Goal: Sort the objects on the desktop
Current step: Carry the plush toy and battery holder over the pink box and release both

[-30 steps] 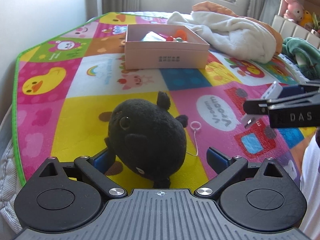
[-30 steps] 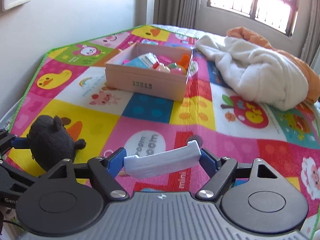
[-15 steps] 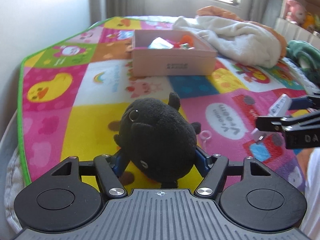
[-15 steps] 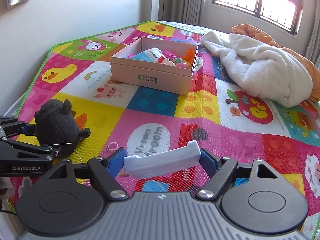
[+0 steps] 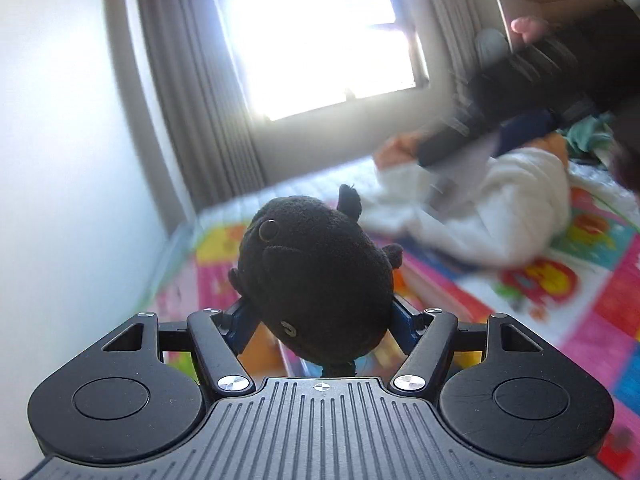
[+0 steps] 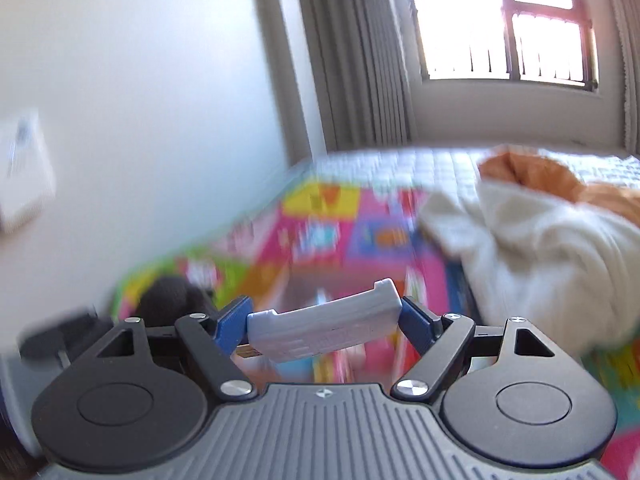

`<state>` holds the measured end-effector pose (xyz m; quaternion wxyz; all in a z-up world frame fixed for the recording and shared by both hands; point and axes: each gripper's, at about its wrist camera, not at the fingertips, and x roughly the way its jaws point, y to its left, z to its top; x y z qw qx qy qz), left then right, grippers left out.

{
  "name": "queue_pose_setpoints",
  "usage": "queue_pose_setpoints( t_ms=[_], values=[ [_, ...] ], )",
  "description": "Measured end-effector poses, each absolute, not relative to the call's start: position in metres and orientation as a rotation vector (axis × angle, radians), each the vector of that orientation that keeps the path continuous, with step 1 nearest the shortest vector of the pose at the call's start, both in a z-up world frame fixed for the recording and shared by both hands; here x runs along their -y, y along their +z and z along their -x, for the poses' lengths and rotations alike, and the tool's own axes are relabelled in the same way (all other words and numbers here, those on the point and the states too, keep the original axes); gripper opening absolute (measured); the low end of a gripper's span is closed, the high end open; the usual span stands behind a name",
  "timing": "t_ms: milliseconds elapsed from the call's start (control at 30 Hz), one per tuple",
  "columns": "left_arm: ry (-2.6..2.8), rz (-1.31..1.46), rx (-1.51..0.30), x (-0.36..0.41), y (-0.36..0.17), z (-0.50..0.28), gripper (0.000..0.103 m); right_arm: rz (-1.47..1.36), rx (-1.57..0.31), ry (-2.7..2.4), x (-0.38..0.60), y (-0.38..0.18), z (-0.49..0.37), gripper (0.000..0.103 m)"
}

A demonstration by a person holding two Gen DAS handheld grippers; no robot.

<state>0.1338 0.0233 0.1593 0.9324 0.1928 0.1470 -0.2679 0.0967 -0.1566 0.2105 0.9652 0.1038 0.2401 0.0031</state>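
A black plush toy (image 5: 316, 280) hangs above the colourful play mat (image 5: 592, 320), and my left gripper (image 5: 322, 320) is shut on its lower body with the blue pads pressing both sides. My right gripper (image 6: 324, 322) is shut on a flat white plastic piece (image 6: 324, 332) that lies tilted across its pads. In the right wrist view the plush (image 6: 168, 296) and the left gripper (image 6: 60, 336) appear blurred at the lower left. From the left wrist, the right gripper (image 5: 500, 120) is a dark blur at the upper right. The pink box is not clearly visible.
A white blanket (image 6: 540, 260) with orange cloth (image 6: 520, 168) lies on the right of the mat (image 6: 320, 216). A pale wall (image 5: 60, 200) stands close on the left. Grey curtains (image 6: 360, 60) and a bright window (image 5: 320, 32) are behind the bed.
The left pads went from wide apart to pressed on the plush and lifted it off the mat. Both grippers rose and tipped upward, so wall and window now fill the views. The right grip is unchanged.
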Motion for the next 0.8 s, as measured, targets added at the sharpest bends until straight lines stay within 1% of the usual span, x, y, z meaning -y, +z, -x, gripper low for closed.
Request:
queue_pose_setpoints(
  t_ms=[33, 67, 100, 133, 167, 200, 233, 400, 600, 700, 800],
  values=[
    [-0.547, -0.392, -0.283, -0.017, 0.163, -0.147, 0.074, -0.228, -0.463, 0.003, 0.162, 0.219, -0.113, 0.080],
    [-0.542, -0.381, -0.275, -0.010, 0.164, -0.162, 0.079, -0.247, -0.452, 0.005, 0.168, 0.225, -0.131, 0.080],
    [-0.539, -0.369, -0.289, -0.004, 0.164, -0.177, 0.085, -0.270, -0.450, 0.019, 0.173, 0.229, -0.149, 0.082],
    [-0.539, -0.356, -0.317, 0.000, 0.163, -0.190, 0.088, -0.298, -0.455, 0.033, 0.179, 0.230, -0.167, 0.090],
    [-0.538, -0.332, -0.339, 0.001, 0.161, -0.199, 0.091, -0.328, -0.464, 0.029, 0.185, 0.229, -0.181, 0.092],
    [-0.536, -0.302, -0.358, -0.002, 0.160, -0.205, 0.095, -0.356, -0.470, 0.010, 0.193, 0.226, -0.191, 0.093],
    [-0.540, -0.269, -0.379, -0.006, 0.158, -0.207, 0.097, -0.379, -0.478, -0.007, 0.200, 0.222, -0.197, 0.093],
    [-0.620, -0.199, -0.546, -0.031, 0.130, -0.188, 0.101, -0.381, -0.508, -0.061, 0.220, 0.186, -0.180, 0.096],
    [-0.653, -0.242, -0.686, -0.049, 0.096, -0.138, 0.103, -0.348, -0.643, -0.093, 0.206, 0.130, -0.150, 0.096],
    [-0.666, -0.230, -0.757, -0.066, 0.095, -0.108, 0.103, -0.270, -0.671, -0.092, 0.182, 0.118, -0.137, 0.096],
    [-0.744, -0.144, -0.886, -0.086, 0.104, -0.083, 0.103, -0.198, -0.669, -0.082, 0.158, 0.118, -0.137, 0.096]
  ],
)
